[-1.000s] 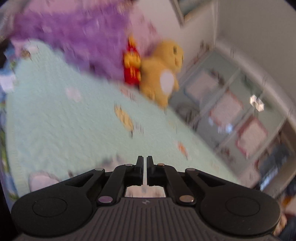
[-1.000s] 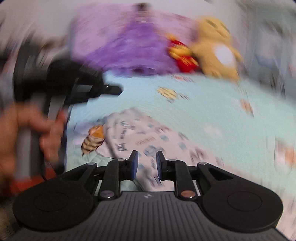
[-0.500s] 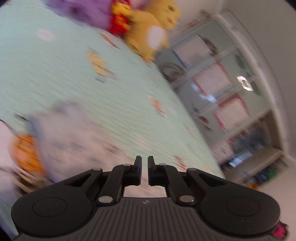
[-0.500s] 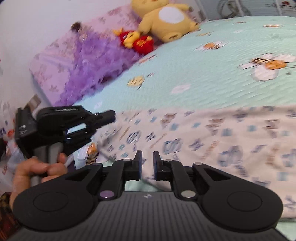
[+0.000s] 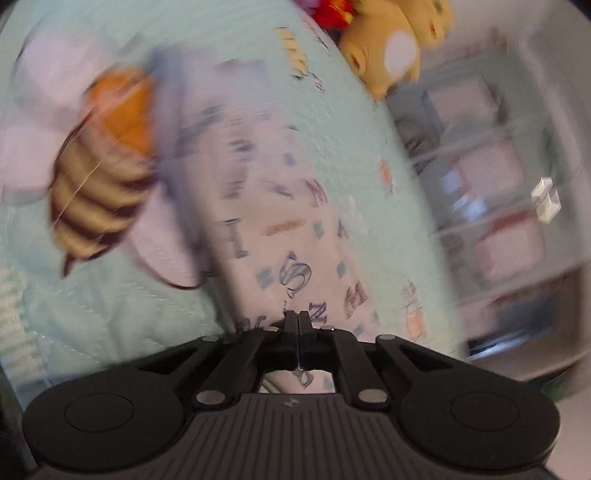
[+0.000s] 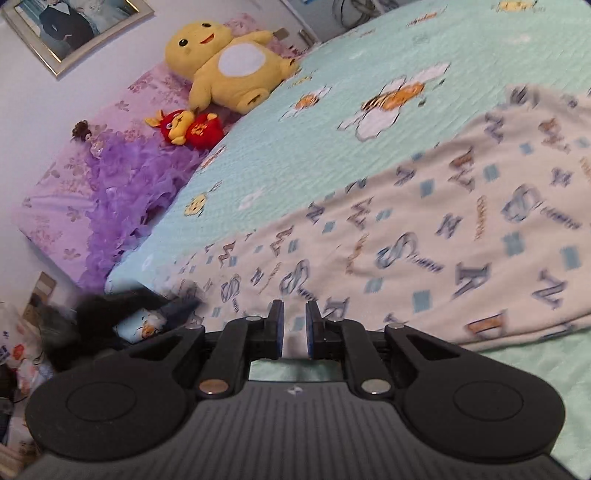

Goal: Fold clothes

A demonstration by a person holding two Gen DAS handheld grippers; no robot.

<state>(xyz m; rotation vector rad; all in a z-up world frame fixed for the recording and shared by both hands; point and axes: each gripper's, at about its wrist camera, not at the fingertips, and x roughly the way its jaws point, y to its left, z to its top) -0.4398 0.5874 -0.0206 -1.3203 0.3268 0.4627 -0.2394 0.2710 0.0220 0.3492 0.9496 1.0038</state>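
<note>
A cream garment (image 5: 295, 221) printed with blue letters lies flat on the mint bedspread (image 5: 110, 314). My left gripper (image 5: 297, 325) sits at its near edge with both fingers pressed together, cloth showing just behind and under them. In the right wrist view the same garment (image 6: 424, 240) spreads to the right. My right gripper (image 6: 291, 317) hovers open over its near hem, with a narrow gap between the blue pads. The left gripper (image 6: 122, 310) shows there as a dark blur at the garment's left corner.
A yellow plush (image 6: 229, 70), a red plush (image 6: 188, 129) and a purple frilly pillow (image 6: 122, 177) lie at the head of the bed. A framed picture (image 6: 70, 26) hangs on the wall. Shelves (image 5: 498, 184) stand beyond the bed's far side. Bags crowd the floor (image 6: 18, 350).
The left gripper dropped from mid-air to the garment's edge and its fingers closed fully. The right gripper swung lower and closer over the garment, staying open.
</note>
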